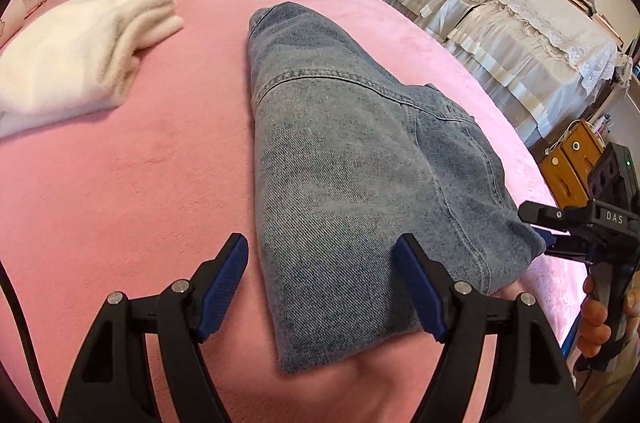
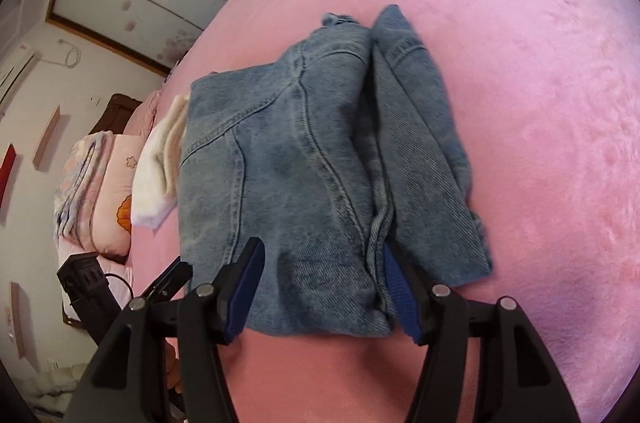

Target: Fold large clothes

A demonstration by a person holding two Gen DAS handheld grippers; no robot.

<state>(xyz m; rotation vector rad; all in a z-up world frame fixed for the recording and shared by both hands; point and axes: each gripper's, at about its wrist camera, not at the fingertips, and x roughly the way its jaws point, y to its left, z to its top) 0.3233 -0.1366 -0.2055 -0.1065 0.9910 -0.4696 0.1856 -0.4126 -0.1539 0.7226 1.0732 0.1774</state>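
Left wrist view: folded jeans (image 1: pixel 352 183) are seen lying on a pink bed (image 1: pixel 140 183), running from the upper middle of the frame down to the lower middle. The left gripper (image 1: pixel 320 283) is held low over the near end of the jeans with its blue fingers (image 1: pixel 222 287) spread wide; one finger is over the pink cover at the left of the denim, the other over the denim itself, and nothing is clamped. A folded white garment (image 1: pixel 76 63) is seen at the upper left, well apart from the jeans. At the right edge the right gripper (image 1: pixel 556 227) is seen at the corner of the jeans, its handle held by a hand (image 1: pixel 600 315). In the right wrist view the jeans (image 2: pixel 304 175) fill the middle of the frame, and the right gripper (image 2: pixel 324 287) is spread apart across their near edge, the pads not pressed together on the cloth. A stack of pillows (image 2: pixel 104 191) is seen at the left.
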